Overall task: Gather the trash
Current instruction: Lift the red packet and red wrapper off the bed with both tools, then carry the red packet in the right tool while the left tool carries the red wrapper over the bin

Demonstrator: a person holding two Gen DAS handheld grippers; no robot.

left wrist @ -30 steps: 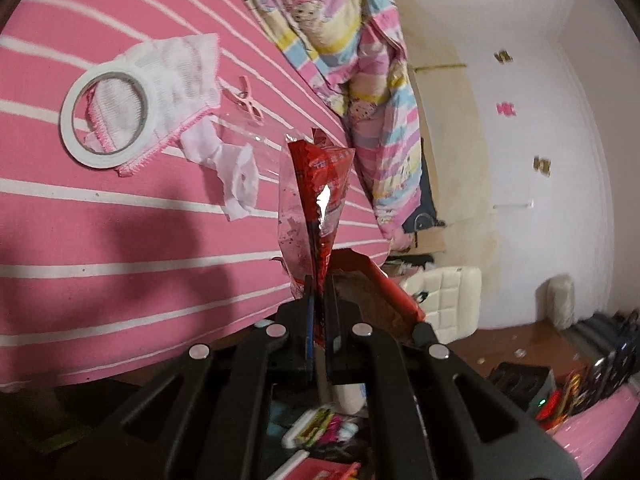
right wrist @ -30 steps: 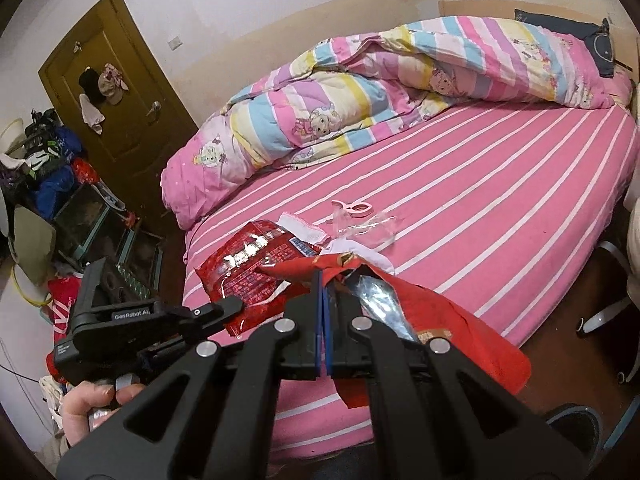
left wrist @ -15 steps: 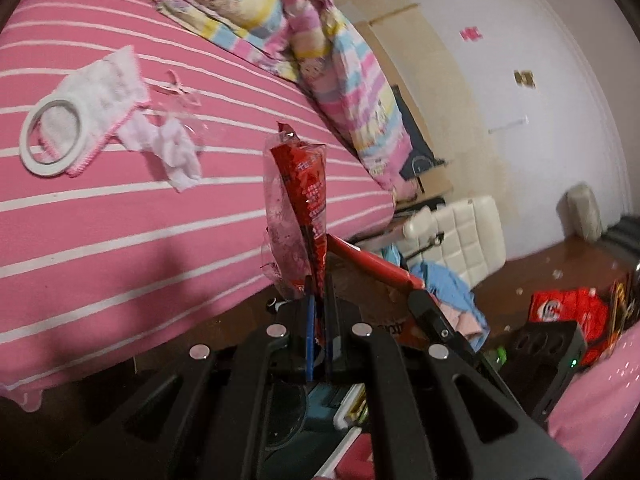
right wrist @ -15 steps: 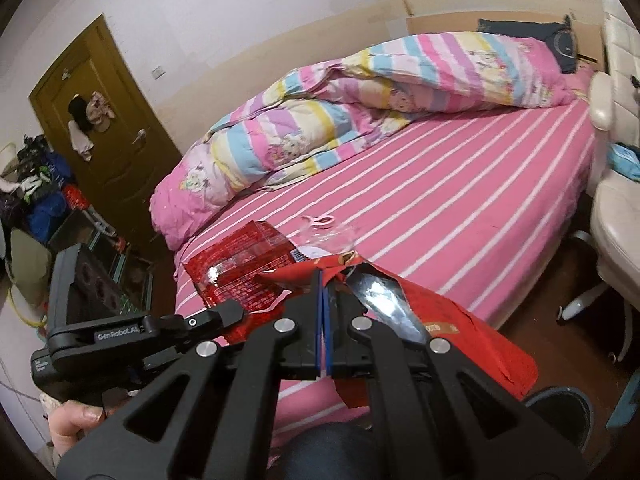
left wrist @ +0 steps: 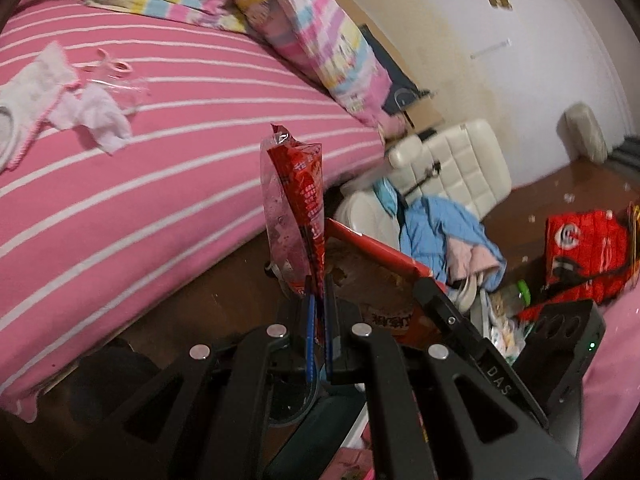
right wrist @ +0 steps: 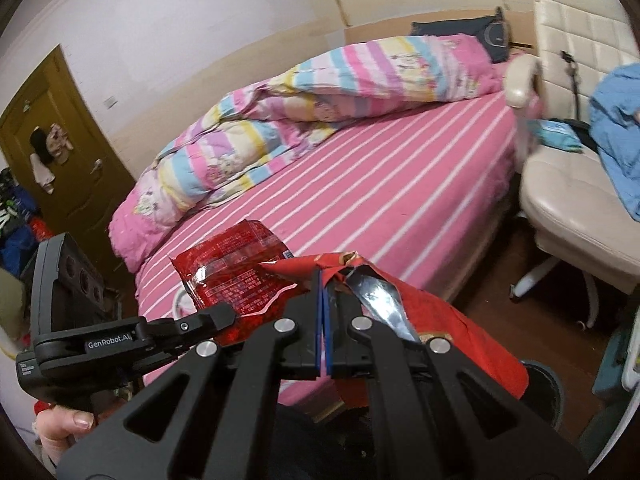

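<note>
Here, left view: left tongs [left wrist: 316,312] clamped on wrapper [left wrist: 294,208], upright beside bed [left wrist: 160,152], above red bag [left wrist: 380,256]. Thin grip; could slip out short of bag.

Right view only: right tongs [right wrist: 323,300] pinched on bag rim [right wrist: 440,320]; may tear or sag shut.

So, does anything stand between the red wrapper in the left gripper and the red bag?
Nothing visible does. The red wrapper, pinched in the left gripper, stands just beside the open mouth of the red bag, which the right gripper holds by its rim.
</note>
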